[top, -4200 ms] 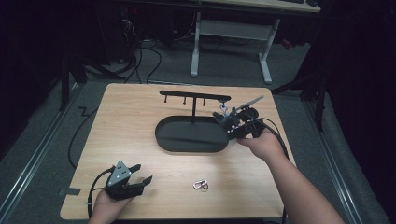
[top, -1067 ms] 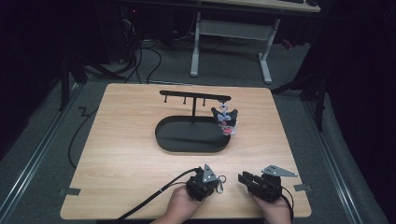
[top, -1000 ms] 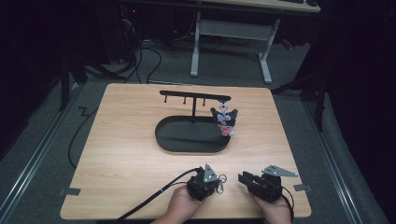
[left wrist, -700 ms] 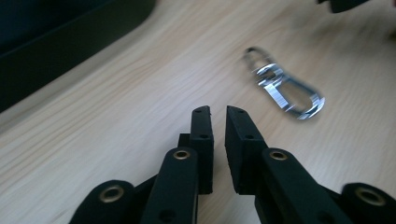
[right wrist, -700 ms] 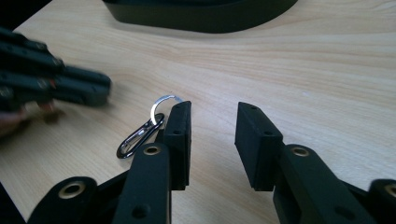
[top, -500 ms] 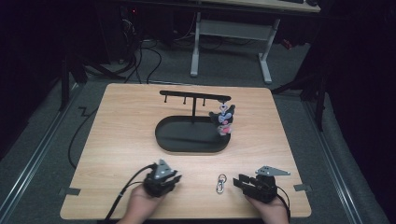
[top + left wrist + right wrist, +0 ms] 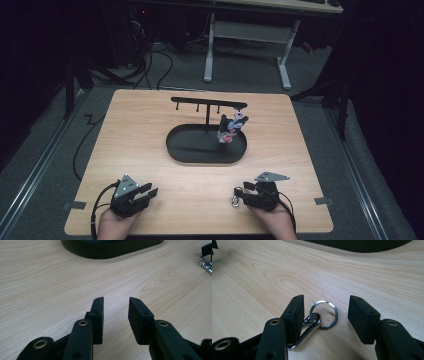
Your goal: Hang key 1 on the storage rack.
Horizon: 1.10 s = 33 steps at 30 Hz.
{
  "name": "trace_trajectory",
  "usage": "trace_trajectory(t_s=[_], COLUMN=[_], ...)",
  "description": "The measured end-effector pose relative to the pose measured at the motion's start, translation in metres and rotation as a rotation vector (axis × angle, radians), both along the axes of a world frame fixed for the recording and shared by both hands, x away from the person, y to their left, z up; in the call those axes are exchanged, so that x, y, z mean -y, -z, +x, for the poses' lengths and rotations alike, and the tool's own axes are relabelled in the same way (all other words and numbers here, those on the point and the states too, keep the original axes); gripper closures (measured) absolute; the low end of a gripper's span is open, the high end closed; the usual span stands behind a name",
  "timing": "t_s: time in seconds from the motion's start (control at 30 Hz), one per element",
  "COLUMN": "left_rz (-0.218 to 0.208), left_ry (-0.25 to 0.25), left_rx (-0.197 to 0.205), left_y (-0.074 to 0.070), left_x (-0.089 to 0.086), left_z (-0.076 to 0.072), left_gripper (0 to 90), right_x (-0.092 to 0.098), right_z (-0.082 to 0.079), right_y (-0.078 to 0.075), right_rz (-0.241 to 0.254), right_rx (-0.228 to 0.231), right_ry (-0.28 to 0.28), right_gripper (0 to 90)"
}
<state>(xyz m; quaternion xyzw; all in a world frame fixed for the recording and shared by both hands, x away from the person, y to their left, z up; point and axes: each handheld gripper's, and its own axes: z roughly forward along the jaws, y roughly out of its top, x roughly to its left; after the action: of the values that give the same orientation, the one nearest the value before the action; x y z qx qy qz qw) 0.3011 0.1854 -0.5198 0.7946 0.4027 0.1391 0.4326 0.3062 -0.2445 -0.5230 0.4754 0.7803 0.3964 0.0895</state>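
Wooden table (image 7: 150, 130): black tray (image 7: 180, 147), key ring (image 7: 234, 201).

One keyring (image 7: 322, 315), one charm (image 7: 231, 127), one rack (image 7: 207, 142)

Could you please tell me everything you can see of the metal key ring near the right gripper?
The key ring is shiny silver metal: a round split ring linked to a longer clip. It lies flat on the wooden table, between the open jaws of the right gripper, the clip beside one pad; whether it touches is unclear. The high view shows it near the table's front edge.
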Motion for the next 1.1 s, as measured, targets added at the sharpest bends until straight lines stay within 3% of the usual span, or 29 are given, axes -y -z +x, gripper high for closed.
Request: trace_trajectory(t_s=[0.23,0.37,0.53,0.73,0.77,0.83,1.0,1.1], left_rz=[-0.009,-0.006,-0.001,0.0,0.0,-0.002,0.001,0.002], left_ry=[-0.025,-0.024,-0.018,-0.024,-0.024,-0.026,-0.02,-0.018], left_rx=[0.008,0.007,0.006,0.008,0.008,0.006,0.004,0.004], left_y=[-0.001,-0.001,0.0,0.001,0.001,0.001,0.002,0.002], left_x=[-0.013,-0.014,-0.013,-0.015,-0.015,-0.015,-0.013,-0.013], left_z=[-0.002,-0.005,-0.007,-0.007,-0.007,-0.006,-0.006,-0.006], left_gripper=[66.0,65.8,65.6,65.5,65.5,65.5,65.5,65.5], right_x=[-0.003,-0.005,-0.014,-0.02,-0.019,-0.017,-0.011,-0.01], right_z=[0.004,0.002,-0.002,-0.005,-0.006,-0.006,-0.005,-0.005], right_y=[0.003,0.003,0.001,-0.002,-0.003,-0.005,-0.004,-0.004], right_rz=[-0.026,-0.03,-0.083,-0.113,-0.116,-0.111,-0.107,-0.093], right_rx=[-0.005,-0.006,0.002,0.015,0.025,0.04,0.028,0.025], right_ry=[-0.011,-0.034,-0.074,-0.085,-0.083,-0.069,-0.059,-0.065], right_gripper=[50.4,57.1,61.2,61.8,71.3,72.8,81.3,79.6])
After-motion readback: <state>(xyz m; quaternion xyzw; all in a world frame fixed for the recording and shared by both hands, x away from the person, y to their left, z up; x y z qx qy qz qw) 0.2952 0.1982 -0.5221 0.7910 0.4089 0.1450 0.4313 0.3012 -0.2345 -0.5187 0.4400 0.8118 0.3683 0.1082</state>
